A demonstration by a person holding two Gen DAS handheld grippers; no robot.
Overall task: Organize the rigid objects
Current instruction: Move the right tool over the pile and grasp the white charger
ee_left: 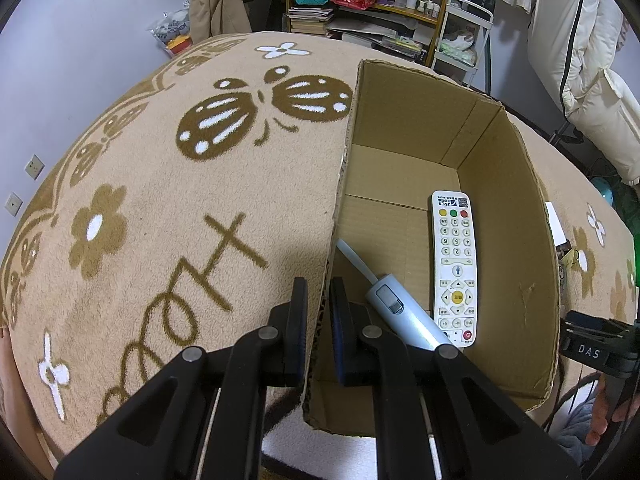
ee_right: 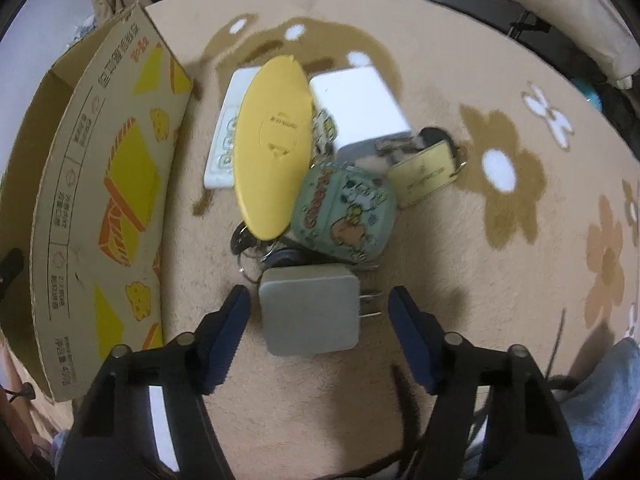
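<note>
My left gripper (ee_left: 320,300) is shut on the near left wall of the open cardboard box (ee_left: 400,120), one finger outside and one inside. In the box lie a white remote control (ee_left: 454,264) and a pale blue tube-shaped tool (ee_left: 404,316). In the right wrist view my right gripper (ee_right: 320,308) points down at the carpet, open. A grey wall charger (ee_right: 308,312) lies between its blue pads with a gap on each side. Just beyond it is a pile: a yellow oval case (ee_right: 272,144), a green cartoon tin (ee_right: 344,212), a white block (ee_right: 360,108) and a brass key tag (ee_right: 424,172).
The box (ee_right: 100,184) stands left of the pile, its printed side facing it. A white flat packet (ee_right: 224,140) lies under the yellow case, and key rings (ee_right: 248,248) lie beside the charger. All rest on a beige flowered carpet (ee_right: 460,280). Shelves (ee_left: 360,20) stand behind.
</note>
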